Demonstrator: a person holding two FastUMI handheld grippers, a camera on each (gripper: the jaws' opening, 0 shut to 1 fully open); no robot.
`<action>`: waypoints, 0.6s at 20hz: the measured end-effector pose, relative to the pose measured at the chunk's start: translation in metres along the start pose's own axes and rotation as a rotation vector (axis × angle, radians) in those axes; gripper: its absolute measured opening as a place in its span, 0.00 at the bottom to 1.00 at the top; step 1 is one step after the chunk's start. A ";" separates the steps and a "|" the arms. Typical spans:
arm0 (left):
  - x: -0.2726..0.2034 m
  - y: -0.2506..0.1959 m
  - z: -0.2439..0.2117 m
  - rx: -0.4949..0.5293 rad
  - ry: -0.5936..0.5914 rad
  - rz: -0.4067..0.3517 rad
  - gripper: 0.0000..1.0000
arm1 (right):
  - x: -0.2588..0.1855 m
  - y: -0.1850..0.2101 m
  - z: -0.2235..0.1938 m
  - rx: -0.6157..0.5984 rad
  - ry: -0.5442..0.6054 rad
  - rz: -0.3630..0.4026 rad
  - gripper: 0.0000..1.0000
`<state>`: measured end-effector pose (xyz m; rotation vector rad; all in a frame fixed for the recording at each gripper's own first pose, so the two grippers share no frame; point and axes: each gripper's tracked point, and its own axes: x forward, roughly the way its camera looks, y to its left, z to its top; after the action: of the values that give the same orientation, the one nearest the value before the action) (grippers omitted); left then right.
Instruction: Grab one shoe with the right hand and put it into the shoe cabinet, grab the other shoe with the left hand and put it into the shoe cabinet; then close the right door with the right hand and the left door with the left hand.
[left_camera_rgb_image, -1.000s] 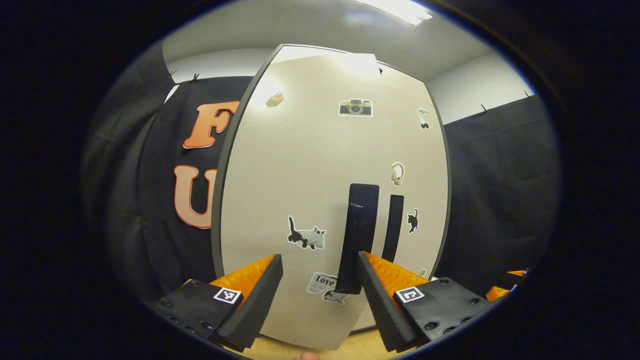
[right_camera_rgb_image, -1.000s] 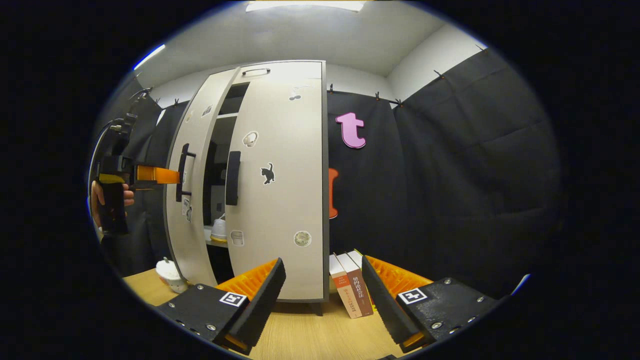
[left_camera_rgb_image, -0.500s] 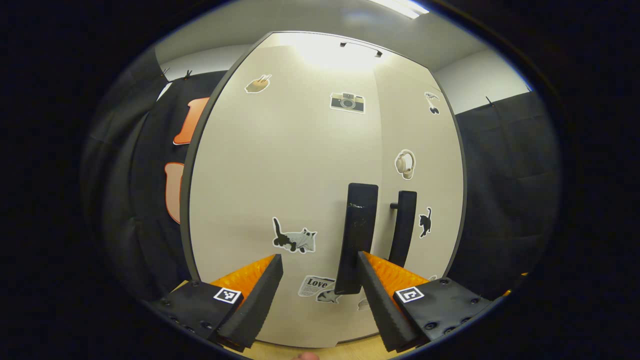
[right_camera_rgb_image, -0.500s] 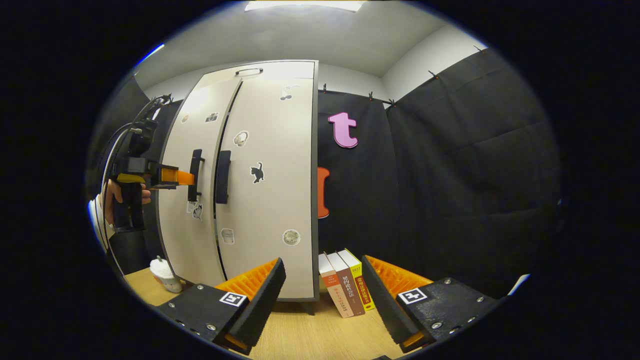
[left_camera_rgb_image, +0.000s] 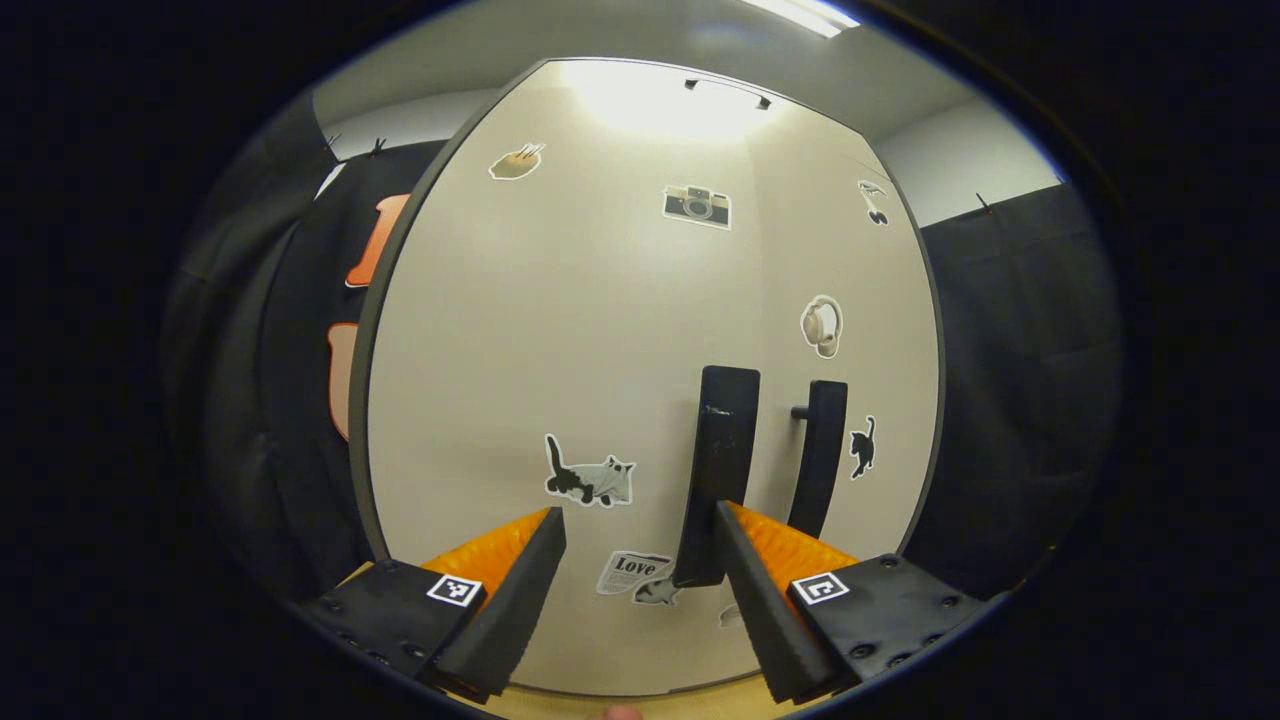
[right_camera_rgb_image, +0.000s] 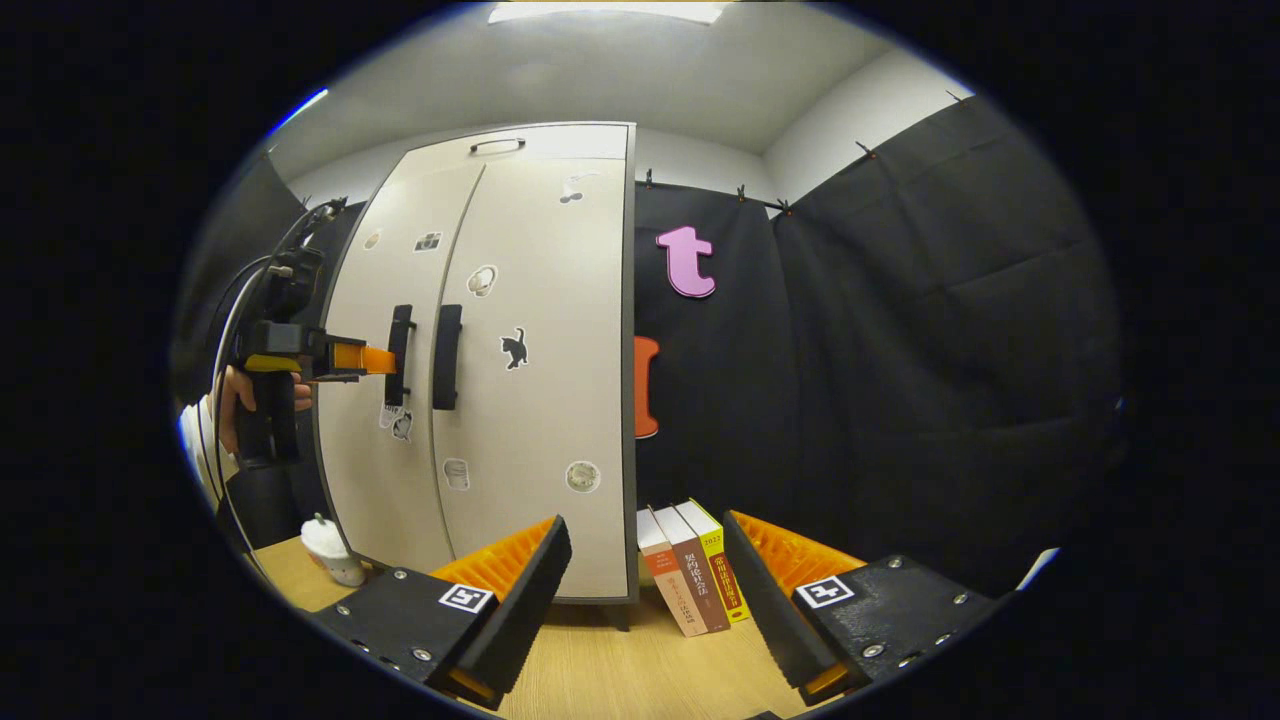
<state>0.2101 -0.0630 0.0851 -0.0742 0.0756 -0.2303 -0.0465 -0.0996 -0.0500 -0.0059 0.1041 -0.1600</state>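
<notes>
1 cabinet (right_camera_rgb_image: 520, 350) w/ 2 doors, 2 handles, 3 books (right_camera_rgb_image: 695, 575), 1 cup (right_camera_rgb_image: 333, 550).

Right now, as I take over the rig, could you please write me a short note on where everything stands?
Left gripper: fingers open, up against the left door, beside its handle; in the right gripper view a hand holds it there.
Right gripper: fingers open, holding nothing, back from the cabinet, over the table.
Both doors look shut; right door flush. No shoes in sight.
Left to do: confirm the left door is fully closed, then withdraw.
</notes>
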 end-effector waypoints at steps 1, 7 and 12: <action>-0.010 0.000 0.003 -0.007 -0.009 -0.001 0.97 | 0.000 0.003 0.001 0.002 -0.003 0.009 0.94; -0.088 0.013 0.009 0.003 -0.037 0.053 0.96 | 0.003 0.031 0.006 0.012 -0.002 0.097 0.94; -0.144 0.043 -0.020 -0.006 -0.037 0.152 0.96 | 0.001 0.052 0.013 0.001 -0.019 0.157 0.94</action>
<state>0.0780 0.0102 0.0713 -0.0778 0.0448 -0.0770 -0.0357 -0.0485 -0.0378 0.0021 0.0850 -0.0034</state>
